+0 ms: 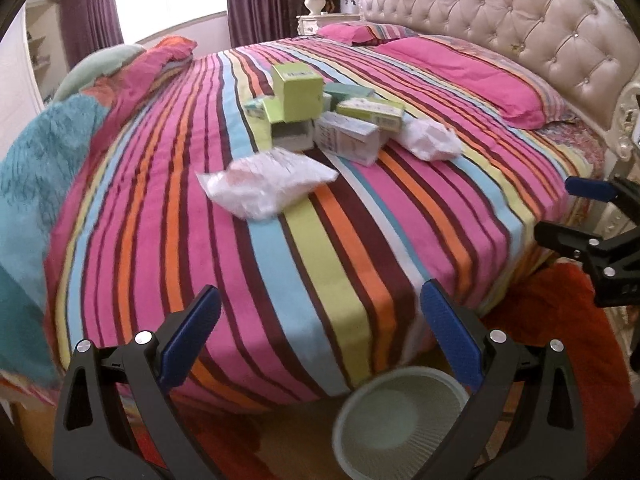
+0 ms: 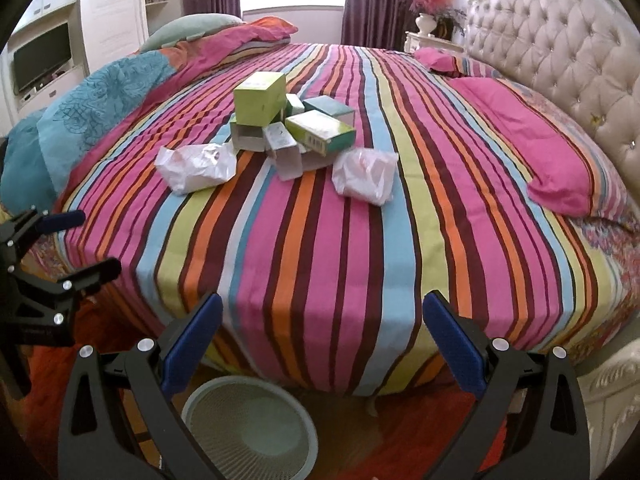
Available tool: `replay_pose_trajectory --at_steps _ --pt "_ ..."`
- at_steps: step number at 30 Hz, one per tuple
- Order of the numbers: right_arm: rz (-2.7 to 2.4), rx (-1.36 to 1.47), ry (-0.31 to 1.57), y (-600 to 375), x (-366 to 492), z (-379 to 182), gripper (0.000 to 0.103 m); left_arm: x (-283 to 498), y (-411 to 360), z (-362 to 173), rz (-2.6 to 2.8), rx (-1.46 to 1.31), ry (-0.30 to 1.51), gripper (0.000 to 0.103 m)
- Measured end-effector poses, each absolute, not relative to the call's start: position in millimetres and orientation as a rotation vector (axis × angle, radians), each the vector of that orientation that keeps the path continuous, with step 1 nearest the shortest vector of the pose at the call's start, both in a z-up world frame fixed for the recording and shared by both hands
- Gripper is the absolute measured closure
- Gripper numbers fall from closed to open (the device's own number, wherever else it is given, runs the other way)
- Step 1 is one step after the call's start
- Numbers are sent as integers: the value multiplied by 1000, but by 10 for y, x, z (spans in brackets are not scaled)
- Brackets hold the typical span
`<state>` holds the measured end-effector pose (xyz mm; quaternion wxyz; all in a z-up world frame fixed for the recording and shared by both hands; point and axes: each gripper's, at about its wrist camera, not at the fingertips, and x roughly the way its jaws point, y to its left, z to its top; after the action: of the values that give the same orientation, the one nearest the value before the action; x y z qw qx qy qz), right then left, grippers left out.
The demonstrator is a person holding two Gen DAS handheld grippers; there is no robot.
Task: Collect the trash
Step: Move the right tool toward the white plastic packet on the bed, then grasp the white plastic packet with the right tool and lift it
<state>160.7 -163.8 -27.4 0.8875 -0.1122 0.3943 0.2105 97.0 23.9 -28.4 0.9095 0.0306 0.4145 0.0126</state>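
Observation:
A pile of several green and white cardboard boxes point(image 1: 320, 116) lies mid-bed on the striped cover; it also shows in the right wrist view point(image 2: 288, 128). A crumpled clear plastic bag point(image 1: 264, 184) lies in front of the pile on the left, another point(image 1: 430, 140) on the right; in the right wrist view they show as a left bag point(image 2: 196, 168) and a right bag point(image 2: 366, 178). A pale green waste bin point(image 1: 400, 420) stands on the floor at the bed's foot, also in the right wrist view point(image 2: 250, 426). My left gripper point(image 1: 320, 336) and right gripper point(image 2: 322, 338) are open, empty, short of the bed edge.
The round bed point(image 2: 400, 240) has a tufted headboard point(image 1: 500, 20), pink pillows point(image 1: 472, 76) and a bunched duvet point(image 2: 100, 96) at the far left. A red rug point(image 1: 552, 320) covers the floor. Each gripper shows at the other view's edge, right gripper point(image 1: 592, 216) and left gripper point(image 2: 52, 248).

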Motion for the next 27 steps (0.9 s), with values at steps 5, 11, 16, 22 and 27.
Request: replay_pose_trajectory --at_steps 5,11,16,22,27 --pt "434 -204 833 -1599 1923 -259 7 1282 350 -264 42 105 845 6" --pt "417 -163 858 -1601 2291 -290 7 1626 497 -317 36 108 864 6" --pt "401 -135 899 -1573 2640 -372 7 1956 540 -390 48 188 883 6" --pt "395 -151 928 -1480 2913 -454 7 2250 537 -482 23 284 901 6" --pt "387 -130 964 -1454 3101 -558 7 2466 548 -579 10 342 915 6"
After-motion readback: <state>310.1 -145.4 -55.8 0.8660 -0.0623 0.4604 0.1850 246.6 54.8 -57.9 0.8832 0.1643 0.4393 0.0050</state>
